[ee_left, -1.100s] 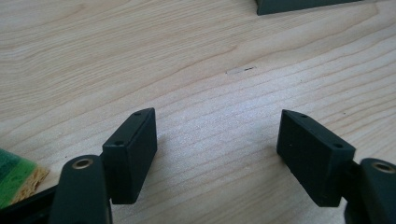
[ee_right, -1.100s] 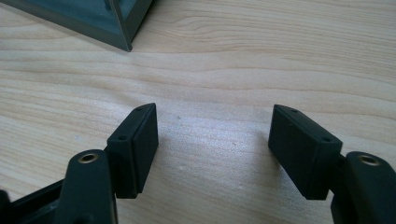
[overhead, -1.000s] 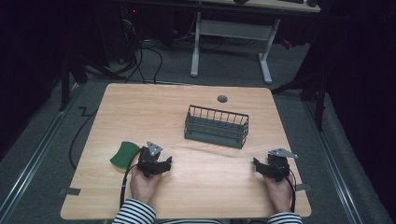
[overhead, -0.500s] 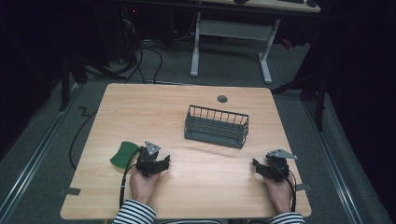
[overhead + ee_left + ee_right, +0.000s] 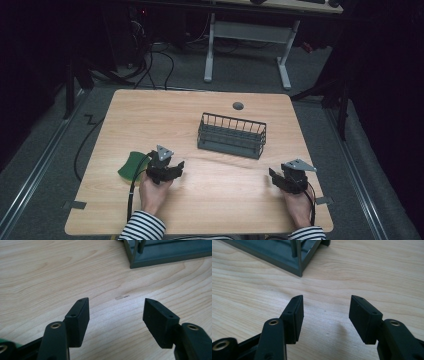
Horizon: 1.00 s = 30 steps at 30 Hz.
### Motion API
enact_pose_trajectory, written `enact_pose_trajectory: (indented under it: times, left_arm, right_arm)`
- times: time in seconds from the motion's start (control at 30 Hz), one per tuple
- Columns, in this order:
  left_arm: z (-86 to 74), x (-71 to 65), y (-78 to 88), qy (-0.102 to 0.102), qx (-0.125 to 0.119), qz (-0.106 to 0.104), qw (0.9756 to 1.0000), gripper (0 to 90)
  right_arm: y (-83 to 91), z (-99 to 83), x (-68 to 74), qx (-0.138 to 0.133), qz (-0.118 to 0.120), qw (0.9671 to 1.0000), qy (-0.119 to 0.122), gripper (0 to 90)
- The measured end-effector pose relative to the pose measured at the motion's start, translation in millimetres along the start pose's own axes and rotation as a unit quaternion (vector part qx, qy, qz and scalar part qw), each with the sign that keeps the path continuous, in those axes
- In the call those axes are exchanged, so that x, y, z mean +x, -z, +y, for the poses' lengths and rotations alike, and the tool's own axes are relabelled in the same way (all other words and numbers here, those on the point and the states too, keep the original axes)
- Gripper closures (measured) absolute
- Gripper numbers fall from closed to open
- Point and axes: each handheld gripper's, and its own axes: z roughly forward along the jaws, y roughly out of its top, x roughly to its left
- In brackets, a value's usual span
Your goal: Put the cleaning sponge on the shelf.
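Both grippers, left [image 5: 176, 167] and right [image 5: 274, 178], have just been closing partway on nothing, jaws still well apart over bare table [image 5: 215, 200]; wire basket [image 5: 231, 136] sits at twelve o'clock, untouched, green object [image 5: 130, 165] beside left gripper at nine o'clock—likely pre-reach settling.

Both grippers black: left gripper [image 5: 176, 167], right gripper [image 5: 274, 176]. Each has a grey three-cornered plate on top and a black cable trailing back past the hand. Jaws are blocky black pads with two small screw holes each (brass-ringed pivots behind them, seen in both gripper views). Sleeves [image 5: 142, 227] striped black and white.
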Motion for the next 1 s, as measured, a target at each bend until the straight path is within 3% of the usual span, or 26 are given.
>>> enact_pose_trajectory:
  times: [0.2, 0.3, 0.37, 0.63, 0.7, 0.8, 0.93, 1.0]
  left_arm:
    - [16.5, -7.3, -6.3, -0.005, 0.009, -0.029, 0.9995, 39.8]
    - [27.3, -12.0, -10.3, -0.011, 0.02, -0.039, 0.999, 41.4]
    - [35.1, -15.0, -12.8, -0.025, 0.02, -0.038, 0.9988, 42.1]
    - [57.7, -20.5, -27.1, -0.033, 0.026, -0.044, 0.9981, 44.4]
    - [61.9, -20.2, -31.4, -0.03, 0.025, -0.045, 0.9982, 44.4]
    - [64.1, -17.0, -38.6, -0.004, 0.015, -0.066, 0.9977, 46.4]
    - [66.8, -18.8, -56.0, -0.004, 0.034, -0.06, 0.9976, 46.4]
    - [68.7, -21.1, -61.0, -0.012, 0.03, -0.056, 0.9979, 48.2]
  right_arm:
    - [-0.5, 12.7, 2.3, -0.004, 0.025, 0.9996, -0.01, 47.7]
    - [-3.1, 29.1, 9.3, -0.013, 0.039, 0.9992, 0.001, 49.6]
    - [-4.7, 32.6, 10.5, -0.015, 0.041, 0.999, 0.004, 50.7]
    - [-19.8, 43.2, 9.0, -0.012, 0.071, 0.9972, -0.022, 56.7]
    - [-23.4, 43.6, 8.0, -0.007, 0.075, 0.9968, -0.027, 58.0]
    - [-27.7, 44.8, 6.2, 0.0, 0.079, 0.9963, -0.032, 61.9]
    - [-29.9, 49.9, 4.8, -0.004, 0.077, 0.9962, -0.04, 65.9]
    - [-31.7, 52.4, 5.9, -0.002, 0.077, 0.9962, -0.04, 67.2]
